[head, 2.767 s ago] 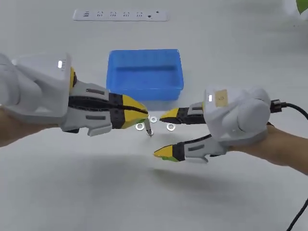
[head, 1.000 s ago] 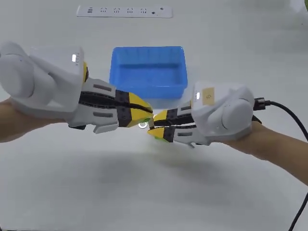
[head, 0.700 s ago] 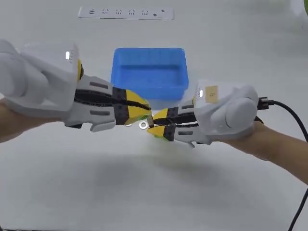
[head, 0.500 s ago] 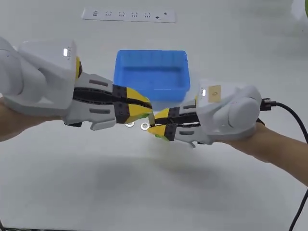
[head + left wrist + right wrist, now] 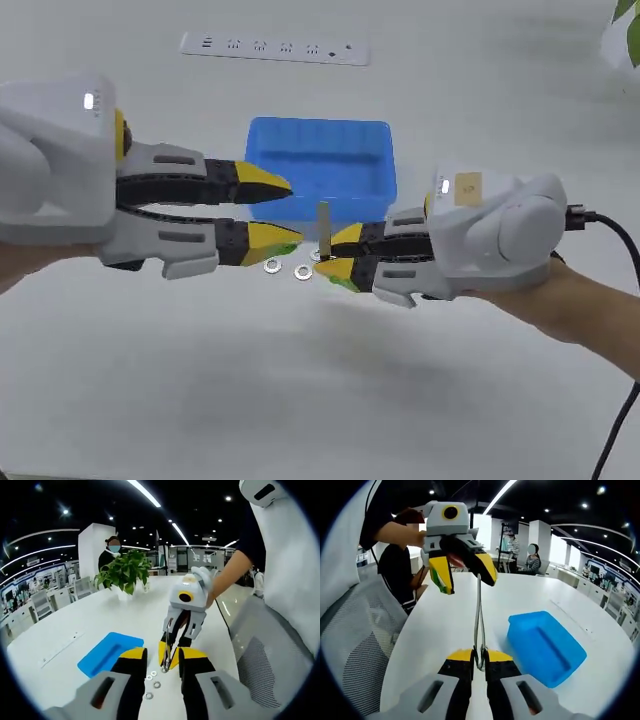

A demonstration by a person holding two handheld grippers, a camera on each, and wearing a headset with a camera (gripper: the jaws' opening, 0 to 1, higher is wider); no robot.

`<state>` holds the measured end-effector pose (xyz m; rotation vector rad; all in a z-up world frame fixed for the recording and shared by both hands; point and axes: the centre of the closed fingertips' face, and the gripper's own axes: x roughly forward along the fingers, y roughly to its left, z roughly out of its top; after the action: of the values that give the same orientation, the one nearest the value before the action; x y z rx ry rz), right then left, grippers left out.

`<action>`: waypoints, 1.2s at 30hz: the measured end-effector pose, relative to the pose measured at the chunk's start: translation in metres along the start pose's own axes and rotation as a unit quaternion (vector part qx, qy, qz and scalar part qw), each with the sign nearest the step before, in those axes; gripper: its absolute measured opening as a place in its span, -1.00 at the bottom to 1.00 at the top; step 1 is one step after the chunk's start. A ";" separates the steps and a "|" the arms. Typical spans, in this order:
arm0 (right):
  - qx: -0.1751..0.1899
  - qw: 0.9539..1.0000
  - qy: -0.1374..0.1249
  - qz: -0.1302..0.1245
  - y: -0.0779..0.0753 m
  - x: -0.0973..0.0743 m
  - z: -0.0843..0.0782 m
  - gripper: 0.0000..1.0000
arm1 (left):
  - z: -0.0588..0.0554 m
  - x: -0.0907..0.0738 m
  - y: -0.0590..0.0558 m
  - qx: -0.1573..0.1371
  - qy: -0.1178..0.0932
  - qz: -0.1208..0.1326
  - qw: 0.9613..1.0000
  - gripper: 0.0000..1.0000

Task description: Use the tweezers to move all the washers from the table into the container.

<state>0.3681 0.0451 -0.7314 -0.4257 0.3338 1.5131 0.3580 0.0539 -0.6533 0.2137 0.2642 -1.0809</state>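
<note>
At the left of the head view the left gripper [image 5: 280, 208] is held above the white table [image 5: 300, 390] with its jaws spread wide and nothing between them. Just right of its lower jaw, the washers [image 5: 303, 271] are seen lying flat on the table in a loose cluster, apart from one another and near the front wall of the blue container [image 5: 322, 165], in which no washer can be made out. Next come the tweezers [image 5: 323, 228], stood nearly upright and pinched at their lower part by the right gripper [image 5: 335, 258], whose jaws are closed tight on them (which end points upward cannot be told). In the right gripper view the tweezers [image 5: 479, 620] are shown running straight out from the closed jaws toward the open left gripper [image 5: 462, 572]. The washers are judged to be light, stiff and thin, and likely to skid on the smooth top if pushed from the side. Each is best taken by its rim, with one tine through the hole and one outside. The tweezers are thin and springy, so they are best held at mid-length, where a squeeze closes the tips.
</note>
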 end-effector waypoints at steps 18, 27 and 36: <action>-0.026 0.999 -0.028 -0.033 -0.057 -0.018 0.058 -0.82 | -0.030 -0.054 0.012 -0.029 -0.004 0.123 0.992 0.99; -0.028 0.998 -0.033 -0.052 -0.105 0.002 0.064 -0.82 | -0.045 -0.072 0.013 -0.057 -0.001 0.148 0.987 0.99; 0.043 0.996 -0.040 -0.062 -0.139 0.035 0.028 -0.82 | -0.051 -0.088 0.017 -0.074 0.000 0.173 0.982 0.99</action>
<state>0.5065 0.0874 -0.7145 -0.3120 0.3035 1.3854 0.3284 0.1505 -0.6738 0.1197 0.2935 -0.7133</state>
